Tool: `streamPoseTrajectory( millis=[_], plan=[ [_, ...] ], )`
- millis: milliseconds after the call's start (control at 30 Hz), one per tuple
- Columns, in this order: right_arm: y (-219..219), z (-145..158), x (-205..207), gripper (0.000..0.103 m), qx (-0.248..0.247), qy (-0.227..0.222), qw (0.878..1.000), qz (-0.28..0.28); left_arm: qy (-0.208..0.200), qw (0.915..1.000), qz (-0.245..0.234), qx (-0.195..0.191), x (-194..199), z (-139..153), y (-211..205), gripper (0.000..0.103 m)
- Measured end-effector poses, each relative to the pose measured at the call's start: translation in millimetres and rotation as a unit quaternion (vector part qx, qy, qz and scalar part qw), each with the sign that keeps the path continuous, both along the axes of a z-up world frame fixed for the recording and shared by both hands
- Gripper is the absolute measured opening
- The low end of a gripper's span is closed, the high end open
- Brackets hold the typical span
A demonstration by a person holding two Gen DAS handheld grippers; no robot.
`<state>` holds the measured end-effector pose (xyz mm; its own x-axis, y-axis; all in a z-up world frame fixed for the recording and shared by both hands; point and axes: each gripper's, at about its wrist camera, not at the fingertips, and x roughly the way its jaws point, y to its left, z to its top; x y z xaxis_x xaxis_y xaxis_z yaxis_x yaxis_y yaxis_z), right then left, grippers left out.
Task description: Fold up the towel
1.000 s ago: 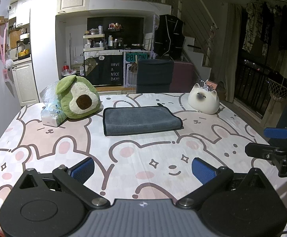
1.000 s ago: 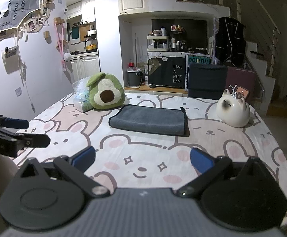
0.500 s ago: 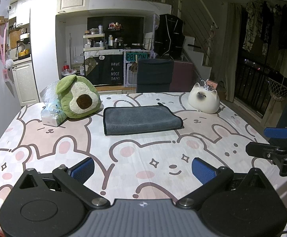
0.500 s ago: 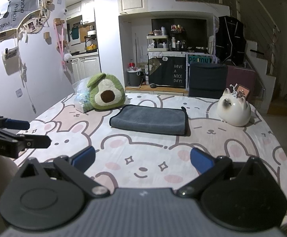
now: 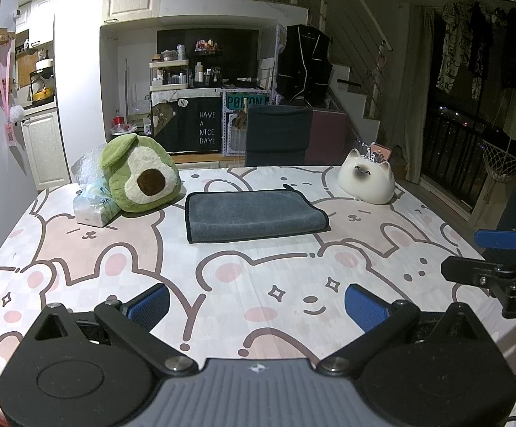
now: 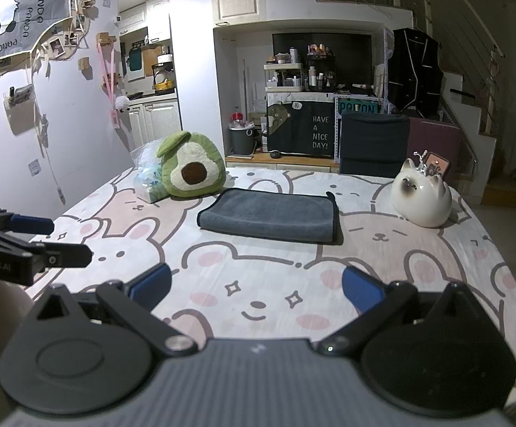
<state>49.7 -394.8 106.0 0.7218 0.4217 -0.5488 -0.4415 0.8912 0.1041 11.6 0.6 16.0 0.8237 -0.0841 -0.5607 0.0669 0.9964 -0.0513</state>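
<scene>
A grey towel (image 5: 254,215) with a dark edge lies folded flat on the far middle of the table; it also shows in the right wrist view (image 6: 272,215). My left gripper (image 5: 258,304) is open and empty, low over the near part of the table, well short of the towel. My right gripper (image 6: 256,284) is open and empty too, at about the same distance. Each gripper shows side-on in the other's view: the right one (image 5: 499,256) at the right edge, the left one (image 6: 26,238) at the left edge.
A green avocado plush (image 5: 138,174) and a plastic-wrapped pack (image 5: 92,206) sit left of the towel. A white cat figure (image 5: 366,179) sits to its right. The table wears a bear-print cloth (image 5: 243,274). A dark chair (image 5: 275,135) stands behind the table.
Almost nothing differs. The right wrist view has drifted very slightly; both grippers stay open and the towel lies as before.
</scene>
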Motion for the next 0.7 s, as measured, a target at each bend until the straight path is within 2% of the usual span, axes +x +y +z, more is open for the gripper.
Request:
streamPoseTrajectory(
  millis=[700],
  plan=[
    [0.7, -0.6, -0.9, 0.103, 0.000, 0.001, 1.000, 0.001, 0.001, 1.0000, 0.000, -0.001, 0.4, -0.4, 0.1, 0.103]
  ],
)
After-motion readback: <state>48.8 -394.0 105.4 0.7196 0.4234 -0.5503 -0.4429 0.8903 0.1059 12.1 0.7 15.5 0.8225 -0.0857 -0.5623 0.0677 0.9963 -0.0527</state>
